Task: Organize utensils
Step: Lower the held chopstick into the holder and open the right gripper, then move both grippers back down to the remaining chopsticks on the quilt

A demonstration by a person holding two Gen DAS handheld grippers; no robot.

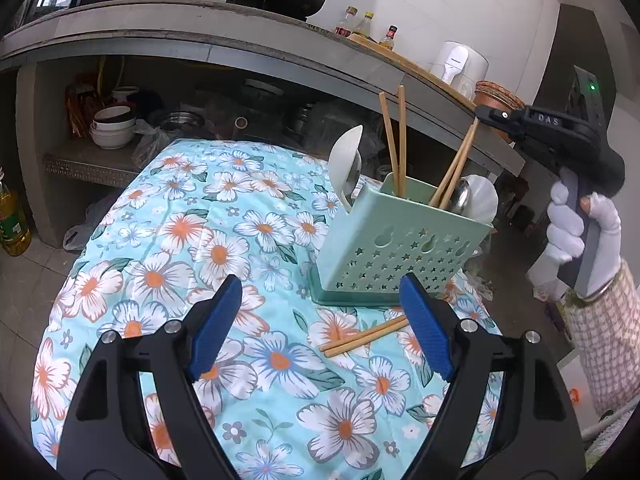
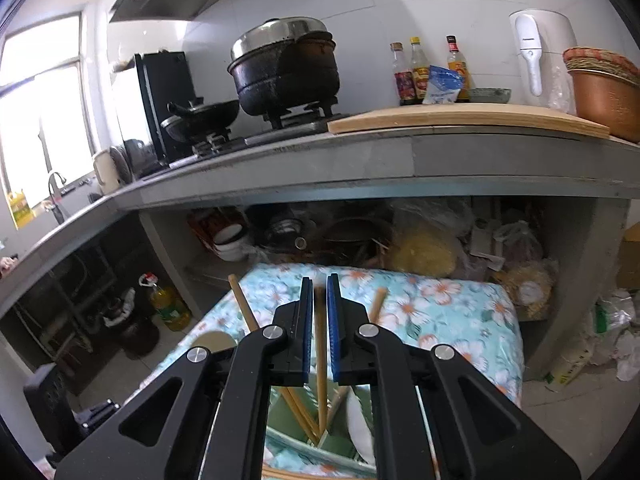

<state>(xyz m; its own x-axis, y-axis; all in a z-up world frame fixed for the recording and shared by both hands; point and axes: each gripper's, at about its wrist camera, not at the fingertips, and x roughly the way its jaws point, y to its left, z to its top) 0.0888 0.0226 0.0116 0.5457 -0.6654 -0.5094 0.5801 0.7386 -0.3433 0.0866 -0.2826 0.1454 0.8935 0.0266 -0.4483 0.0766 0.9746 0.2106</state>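
Observation:
In the left wrist view a mint-green perforated utensil holder [image 1: 400, 244] stands on the flowered cloth. It holds several wooden chopsticks [image 1: 401, 140] and spoons [image 1: 346, 152]. A pair of loose chopsticks [image 1: 362, 336] lies on the cloth in front of it, near my left gripper's right pad. My left gripper [image 1: 322, 284] is open wide and empty, low over the cloth. My right gripper [image 1: 486, 112], held by a white-gloved hand [image 1: 568, 232], hovers above the holder. In the right wrist view its jaws [image 2: 320, 282] stand narrowly apart around an upright chopstick [image 2: 320, 344] whose lower end is inside the holder [image 2: 296, 440]. Thin gaps show beside the pads.
The cloth-covered table [image 1: 224, 216] sits before a concrete counter [image 2: 400, 160] with pots, sauce bottles [image 2: 418, 72] and a white kettle [image 2: 532, 52]. Bowls [image 1: 114, 126] and bags fill the shelf under it. An oil bottle [image 1: 12, 220] stands on the floor at left.

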